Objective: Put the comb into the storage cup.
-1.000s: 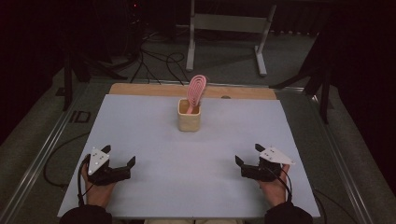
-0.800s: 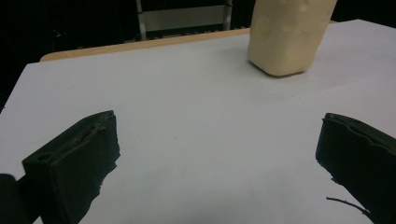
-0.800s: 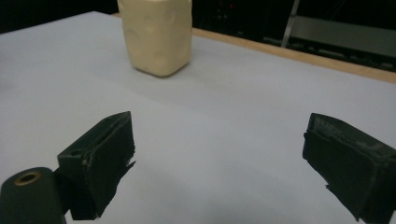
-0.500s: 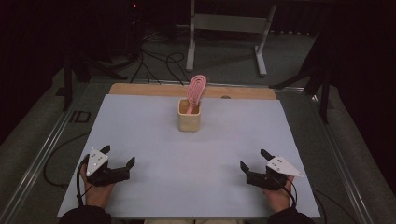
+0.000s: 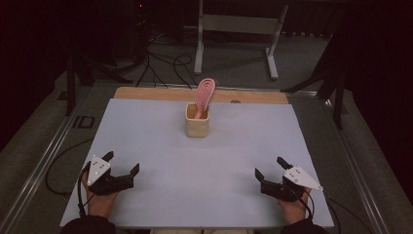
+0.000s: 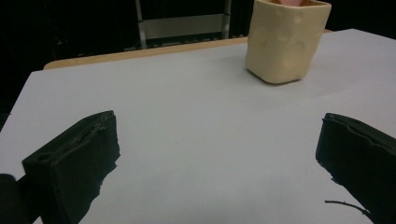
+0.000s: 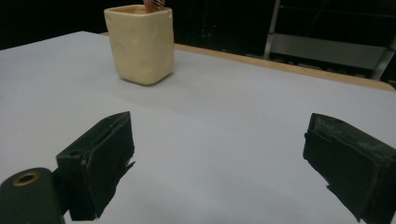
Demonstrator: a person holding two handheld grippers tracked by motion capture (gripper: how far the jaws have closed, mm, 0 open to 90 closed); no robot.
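Cream cup (image 5: 197,126) holding a pink slotted spatula (image 5: 203,96) stands upright near the far middle of the white counter (image 5: 160,141). Left hand-held gripper (image 5: 121,165) and right hand-held gripper (image 5: 270,168) rest at the near corners, jaws spread wide, both empty.

This is looking like a lab or recording studio rather than a home. The tabletop (image 5: 160,146) is lying under a plain white sheet, with a bare wooden edge (image 5: 146,92) showing at the far side. Dark surroundings are closing in on the left and right. Black cables (image 5: 160,66) are trailing across the grey floor beyond the tabletop, and a metal stand (image 5: 238,24) is standing at the far end. A metal rail (image 5: 44,161) is running along the left side.
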